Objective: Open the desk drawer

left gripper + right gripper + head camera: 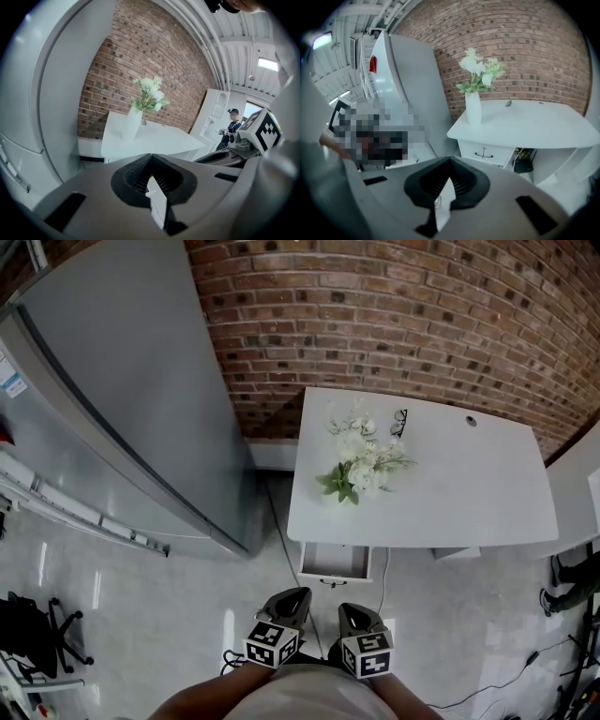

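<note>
The white desk point(469, 484) stands against the brick wall. Its drawer point(335, 562) sticks out a little from under the front left edge, grey inside showing, dark handle toward me. In the right gripper view the drawer front point(484, 152) with its handle lies ahead, under the desk top. My left gripper point(296, 595) and right gripper point(349, 608) hover side by side over the floor, a short way in front of the drawer and touching nothing. Both are shut and empty: left gripper point(151, 157), right gripper point(450, 161).
A vase of white flowers point(359, 461) and a pair of glasses point(398, 421) rest on the desk. A tall grey cabinet point(122, 390) fills the left. Cables point(281, 531) run over the floor. An office chair point(37, 629) is at lower left. A person point(231, 129) stands far off.
</note>
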### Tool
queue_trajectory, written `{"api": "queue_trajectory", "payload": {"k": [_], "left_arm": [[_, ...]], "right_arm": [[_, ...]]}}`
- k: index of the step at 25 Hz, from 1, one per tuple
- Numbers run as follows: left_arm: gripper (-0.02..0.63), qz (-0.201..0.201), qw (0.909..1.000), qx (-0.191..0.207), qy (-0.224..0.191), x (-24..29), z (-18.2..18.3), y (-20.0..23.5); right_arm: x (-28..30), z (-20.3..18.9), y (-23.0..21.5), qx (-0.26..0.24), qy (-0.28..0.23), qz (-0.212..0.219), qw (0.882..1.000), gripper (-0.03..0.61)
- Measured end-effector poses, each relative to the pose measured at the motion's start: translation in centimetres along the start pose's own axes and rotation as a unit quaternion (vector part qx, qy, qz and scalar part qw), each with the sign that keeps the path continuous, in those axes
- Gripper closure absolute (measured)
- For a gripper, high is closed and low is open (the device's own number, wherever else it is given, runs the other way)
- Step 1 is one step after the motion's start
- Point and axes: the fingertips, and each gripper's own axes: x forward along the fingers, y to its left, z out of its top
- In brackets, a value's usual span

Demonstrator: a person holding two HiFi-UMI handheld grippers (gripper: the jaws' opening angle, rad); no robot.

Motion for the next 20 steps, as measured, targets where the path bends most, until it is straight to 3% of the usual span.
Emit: {"api": "queue_trajectory", "payload": {"k": [20], "left_arm": [[0.606,0.017,0.9998,-0.002,-0.008,-0.44,0.01,-0.33]], "right_arm": [[-0.37,0.29,0.51,-0.028,-0.004,0.020,0.999,0.563]]}}
